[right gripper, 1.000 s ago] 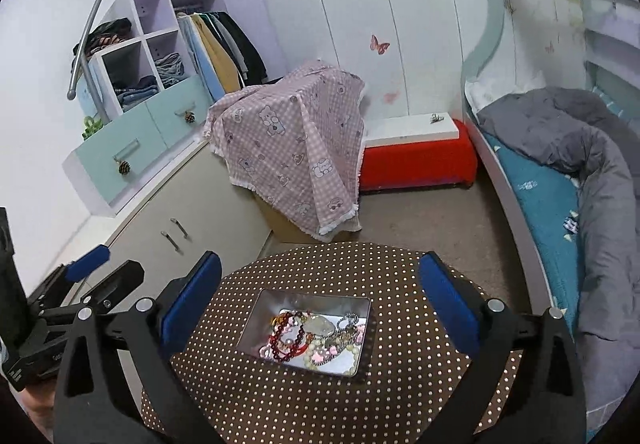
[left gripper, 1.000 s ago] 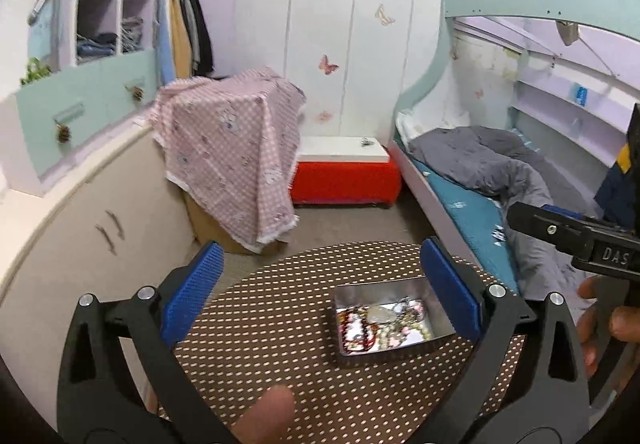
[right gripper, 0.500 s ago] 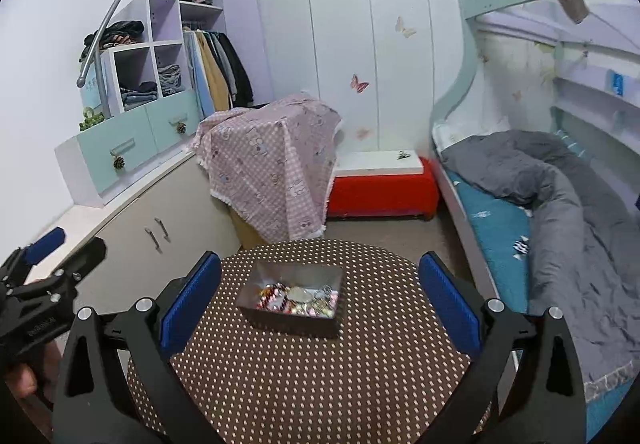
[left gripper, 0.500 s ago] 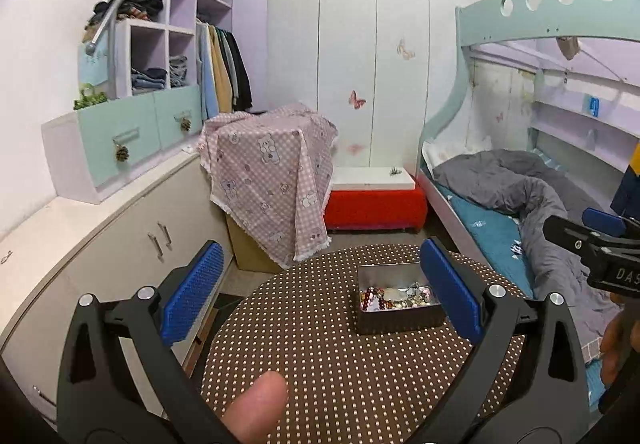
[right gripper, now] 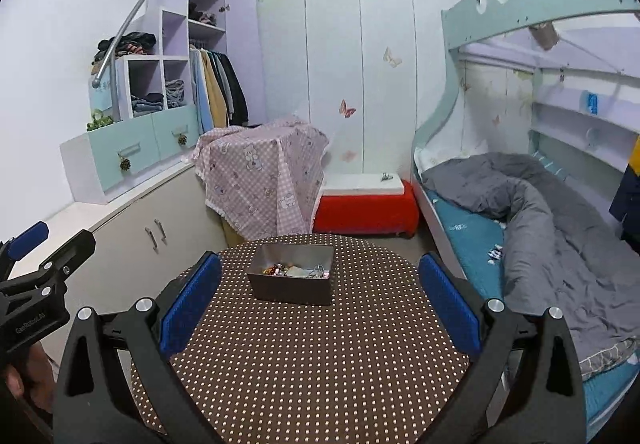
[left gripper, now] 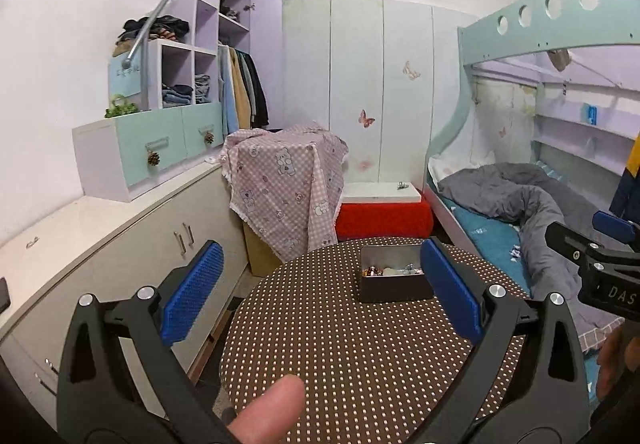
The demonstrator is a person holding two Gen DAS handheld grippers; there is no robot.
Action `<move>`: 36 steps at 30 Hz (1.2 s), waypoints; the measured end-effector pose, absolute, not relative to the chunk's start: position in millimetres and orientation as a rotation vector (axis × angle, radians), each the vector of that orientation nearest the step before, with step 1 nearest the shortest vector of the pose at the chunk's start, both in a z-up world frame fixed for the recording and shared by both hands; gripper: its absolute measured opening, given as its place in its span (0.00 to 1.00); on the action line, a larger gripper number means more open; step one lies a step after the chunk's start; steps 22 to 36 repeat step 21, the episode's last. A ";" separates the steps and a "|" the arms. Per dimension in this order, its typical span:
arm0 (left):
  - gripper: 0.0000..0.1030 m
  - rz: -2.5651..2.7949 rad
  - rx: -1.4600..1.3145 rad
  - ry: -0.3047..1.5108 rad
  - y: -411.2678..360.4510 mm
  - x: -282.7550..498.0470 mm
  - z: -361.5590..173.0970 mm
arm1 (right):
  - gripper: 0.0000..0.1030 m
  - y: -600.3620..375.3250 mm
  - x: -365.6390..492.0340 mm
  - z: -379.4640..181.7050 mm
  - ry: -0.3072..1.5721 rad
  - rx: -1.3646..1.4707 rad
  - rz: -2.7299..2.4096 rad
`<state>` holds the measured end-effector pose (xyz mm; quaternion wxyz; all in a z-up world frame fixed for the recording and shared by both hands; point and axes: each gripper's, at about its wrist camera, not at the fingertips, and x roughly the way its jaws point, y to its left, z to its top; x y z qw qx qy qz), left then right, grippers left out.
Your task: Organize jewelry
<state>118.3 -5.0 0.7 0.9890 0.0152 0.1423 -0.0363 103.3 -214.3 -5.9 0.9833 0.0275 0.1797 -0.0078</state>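
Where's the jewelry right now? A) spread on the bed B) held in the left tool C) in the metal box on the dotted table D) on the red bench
C: the jewelry lies inside the metal box on the dotted table; both tools are open and empty.

A home bedroom: a bunk bed [right gripper: 520, 204] with a rumpled grey duvet [right gripper: 552, 212], and left of it white wardrobe doors [right gripper: 360, 84] with butterfly stickers and hanging clothes [right gripper: 216, 88].
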 end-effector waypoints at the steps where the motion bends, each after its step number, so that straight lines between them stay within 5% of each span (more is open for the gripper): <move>1: 0.94 -0.067 0.028 0.272 -3.0 110.7 1.3 | 0.92 -211.7 96.6 -5.1 0.349 0.053 -0.022; 36: 0.94 -0.045 0.044 0.221 -7.0 85.1 -1.1 | 0.92 -200.5 73.7 -9.6 0.314 0.060 -0.006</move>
